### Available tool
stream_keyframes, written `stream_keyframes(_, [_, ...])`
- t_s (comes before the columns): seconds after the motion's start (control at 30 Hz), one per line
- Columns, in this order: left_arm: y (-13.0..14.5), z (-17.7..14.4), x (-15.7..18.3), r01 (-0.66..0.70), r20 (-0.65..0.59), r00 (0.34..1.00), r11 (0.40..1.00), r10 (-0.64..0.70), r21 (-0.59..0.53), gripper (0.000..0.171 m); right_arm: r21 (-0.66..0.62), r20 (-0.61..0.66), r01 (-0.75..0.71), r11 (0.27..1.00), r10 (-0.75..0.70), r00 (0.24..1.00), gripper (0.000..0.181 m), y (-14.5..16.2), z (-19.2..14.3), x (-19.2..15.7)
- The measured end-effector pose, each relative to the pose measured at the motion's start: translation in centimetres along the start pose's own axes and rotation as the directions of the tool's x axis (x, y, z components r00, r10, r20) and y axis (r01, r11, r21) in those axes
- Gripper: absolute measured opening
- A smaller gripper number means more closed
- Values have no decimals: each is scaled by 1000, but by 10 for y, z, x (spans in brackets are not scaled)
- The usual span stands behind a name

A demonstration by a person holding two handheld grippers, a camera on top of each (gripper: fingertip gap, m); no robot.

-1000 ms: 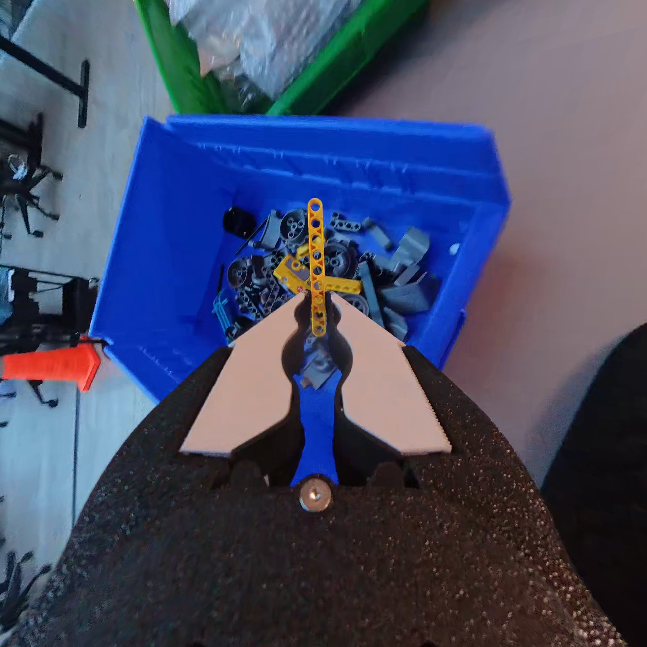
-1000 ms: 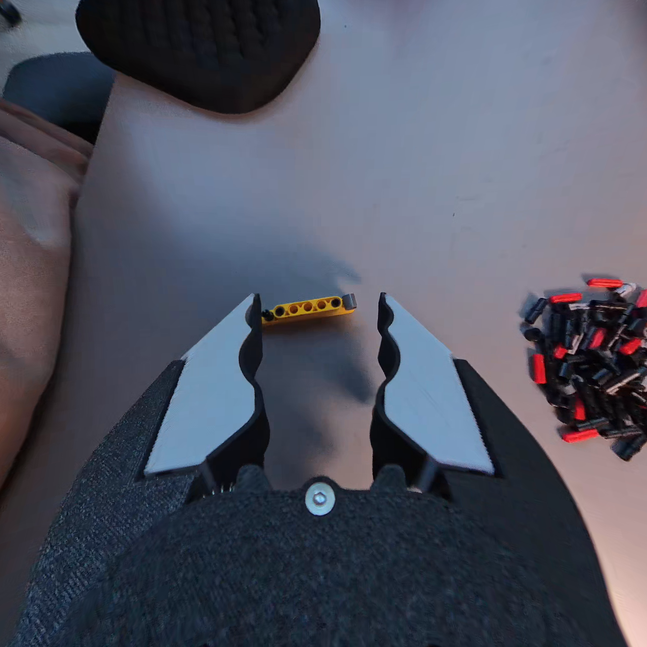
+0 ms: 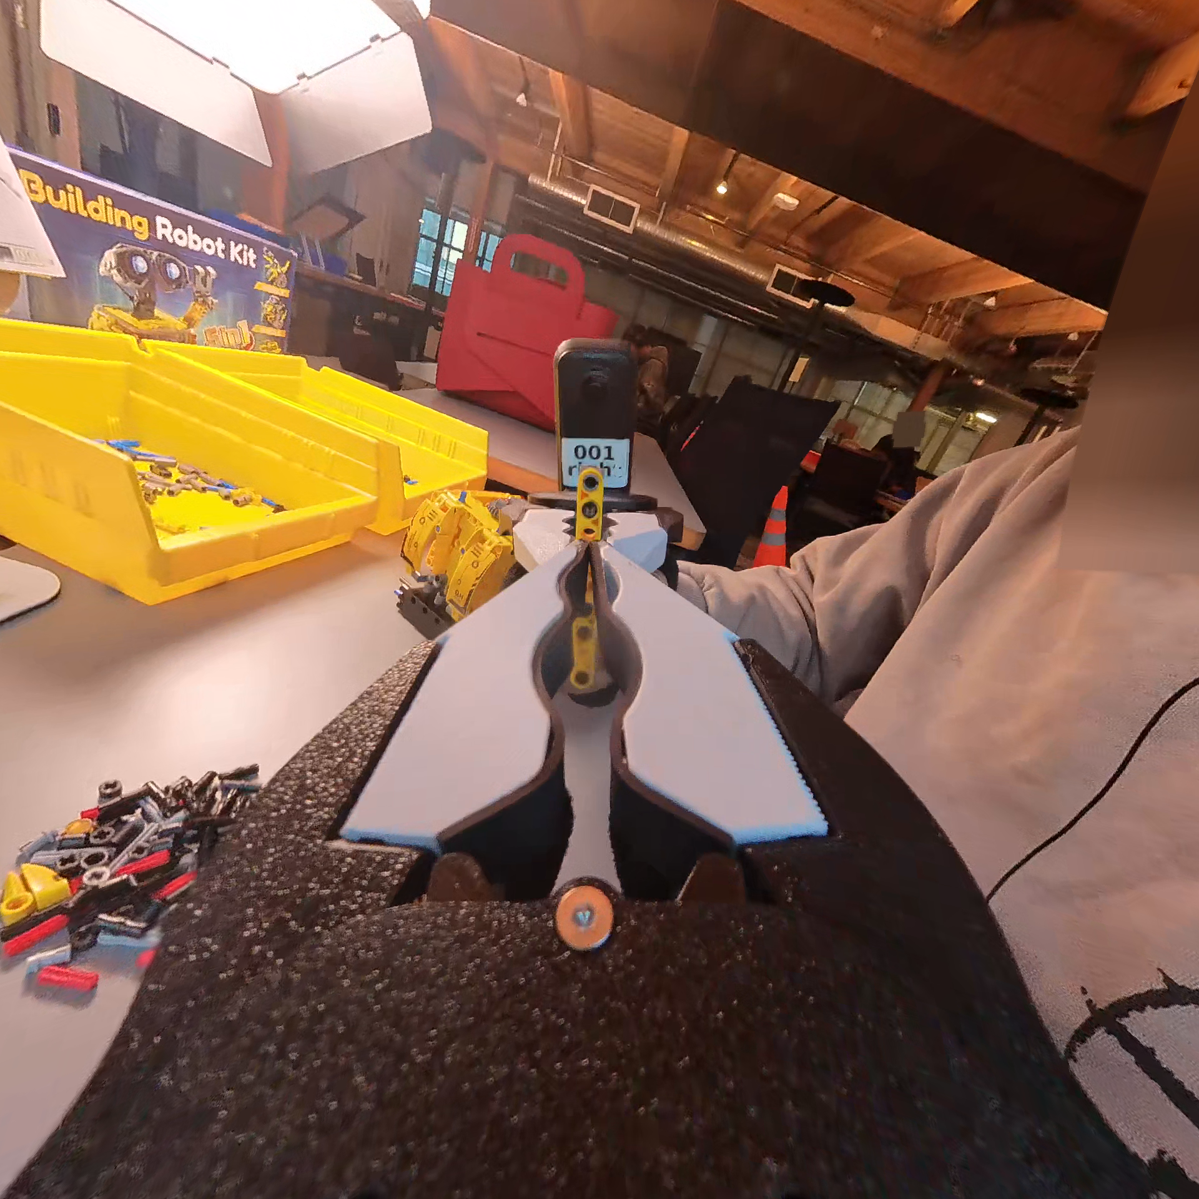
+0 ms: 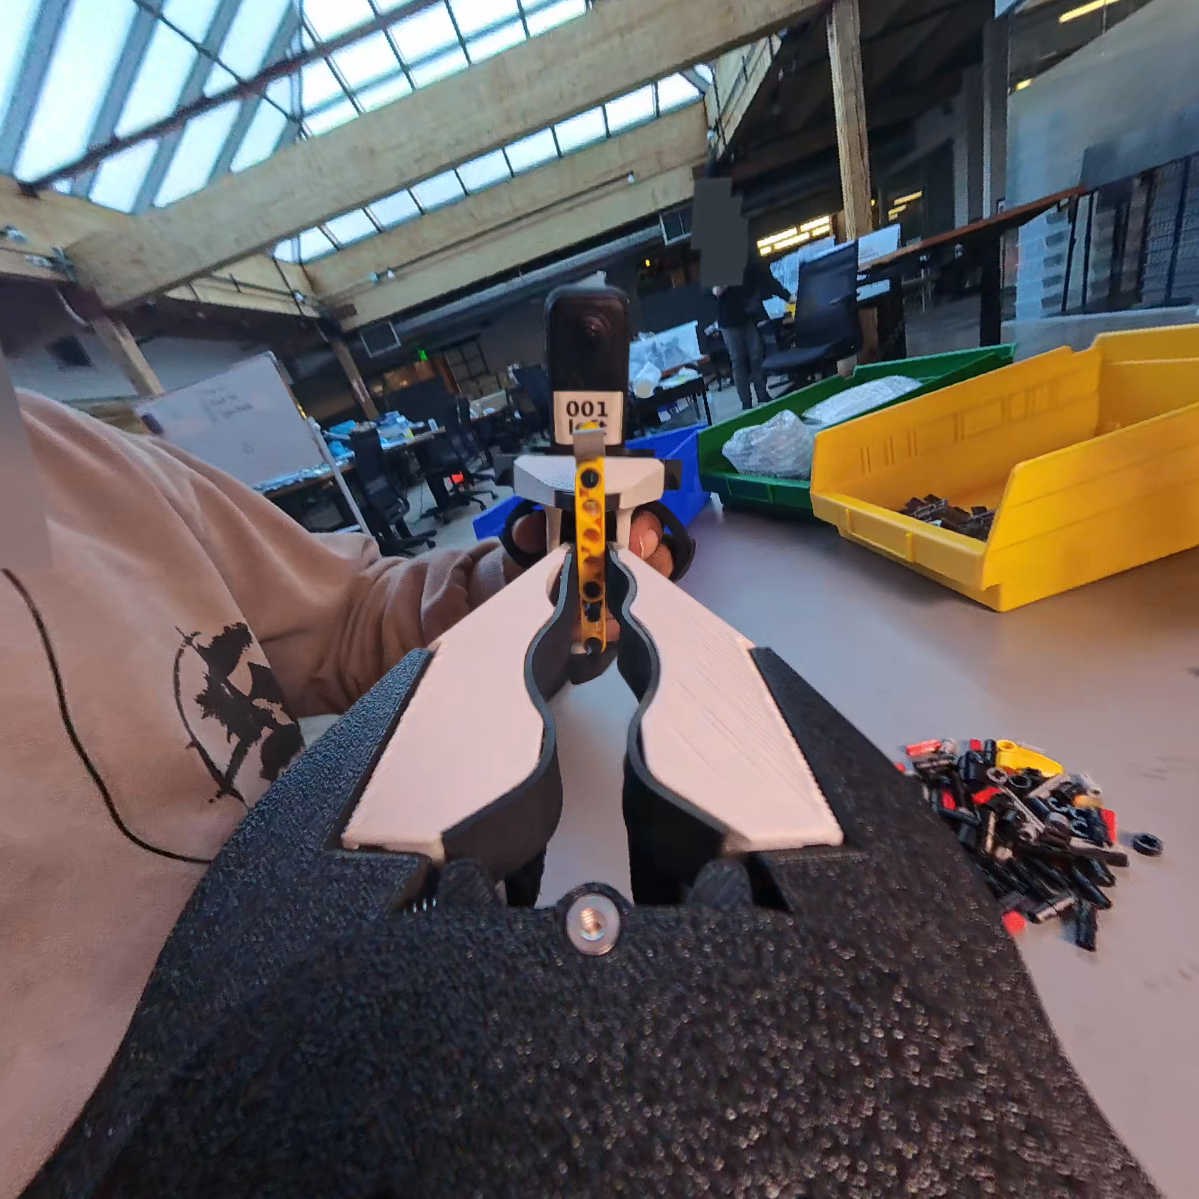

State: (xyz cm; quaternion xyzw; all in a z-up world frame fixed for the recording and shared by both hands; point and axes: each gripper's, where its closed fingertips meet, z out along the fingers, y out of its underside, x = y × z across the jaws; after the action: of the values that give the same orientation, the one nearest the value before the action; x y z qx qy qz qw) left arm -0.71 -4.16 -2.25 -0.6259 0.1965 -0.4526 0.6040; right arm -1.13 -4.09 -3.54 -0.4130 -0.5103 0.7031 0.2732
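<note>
Left gripper pinching yellow beam at frame centre, right gripper pinching second beam upright at centre, facing each other above grey table, pin pile lying lower right.

A big lamp glares white at the top of the left view, making things look warm orange. Roof windows give cool daylight in the right view. Edges bend and small parts look blurry
</note>
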Motion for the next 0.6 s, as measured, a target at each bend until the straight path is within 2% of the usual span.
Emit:
stream_keyframes(0.03, [7, 0, -4, 4, 14, 1000, 1000, -4, -22, 3, -29, -22, 29, 999, -29, 999, 7, 6, 1, 3])
stream_keyframes(0.1, [20, -2, -10, -2, 44, 999, 998, 5, -67, 20, -88, -20, 69, 994, -71, 997, 7, 18, 4, 3])
stream_keyframes(0.13, [23, -4, -9, 5, 34, 999, 998, -3, -69, 22, -110, -16, 60, 992, -62, 998, 7, 23, 6, 3])
stream_keyframes(0.23, [31, -8, -3, 29, -14, 999, 996, -30, -88, 17, -152, -2, 31, 988, -31, 1000, 7, 36, 9, 5])
stream_keyframes(0.43, [64, -10, -14, -36, 47, 998, 965, 50, -260, 10, -342, -24, 44, 939, -55, 998, 7, 70, 8, 14])
stream_keyframes(0.6, [66, -13, -14, -36, 38, 998, 962, 48, -272, 6, -327, 12, 42, 944, -40, 999, 8, 70, 7, 11])
